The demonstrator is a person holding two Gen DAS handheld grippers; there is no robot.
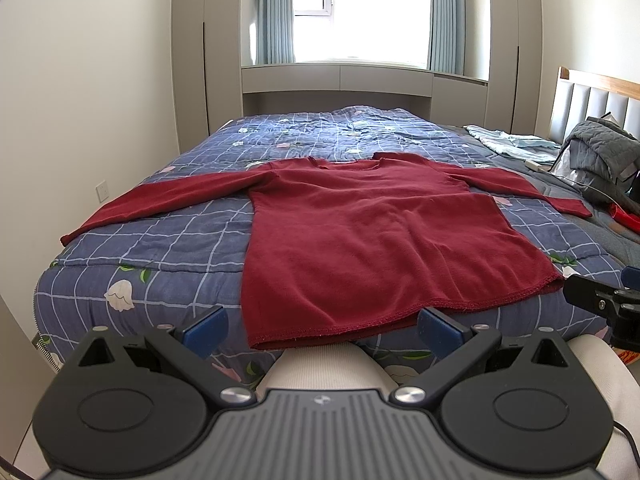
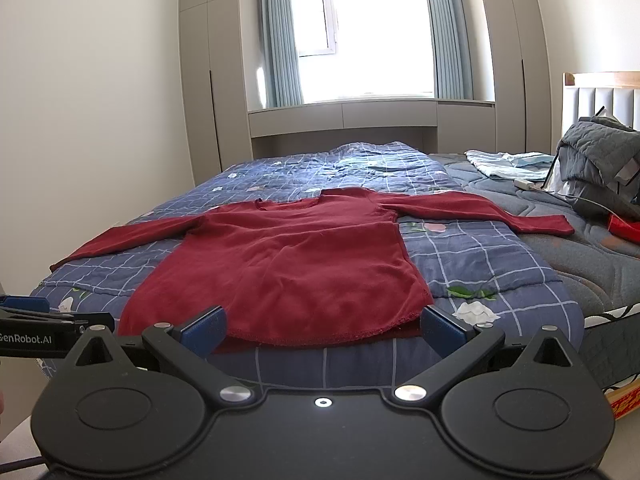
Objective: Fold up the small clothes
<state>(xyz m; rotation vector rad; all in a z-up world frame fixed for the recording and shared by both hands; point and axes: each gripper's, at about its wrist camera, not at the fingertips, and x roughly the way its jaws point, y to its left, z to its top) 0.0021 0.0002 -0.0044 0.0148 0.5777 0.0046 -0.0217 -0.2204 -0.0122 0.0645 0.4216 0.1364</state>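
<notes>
A dark red long-sleeved sweater [image 1: 360, 232] [image 2: 288, 264] lies flat on the bed with both sleeves spread out sideways and its hem hanging slightly over the near edge. My left gripper [image 1: 324, 332] is open, held just short of the hem with nothing between its blue pads. In the right wrist view, my right gripper [image 2: 324, 330] is also open in front of the hem, empty. The right gripper's tip [image 1: 600, 300] shows at the right edge of the left view; the left gripper's tip [image 2: 40, 320] shows at the left edge of the right view.
The bed carries a blue checked floral quilt [image 1: 168, 240] [image 2: 480, 264]. Grey bedding [image 2: 600, 156], a light blue cloth [image 2: 504, 164] and a red item [image 2: 624, 228] lie near the headboard on the right. Wardrobes and a window stand beyond. A person's pale trouser legs [image 1: 328, 368] are below the left gripper.
</notes>
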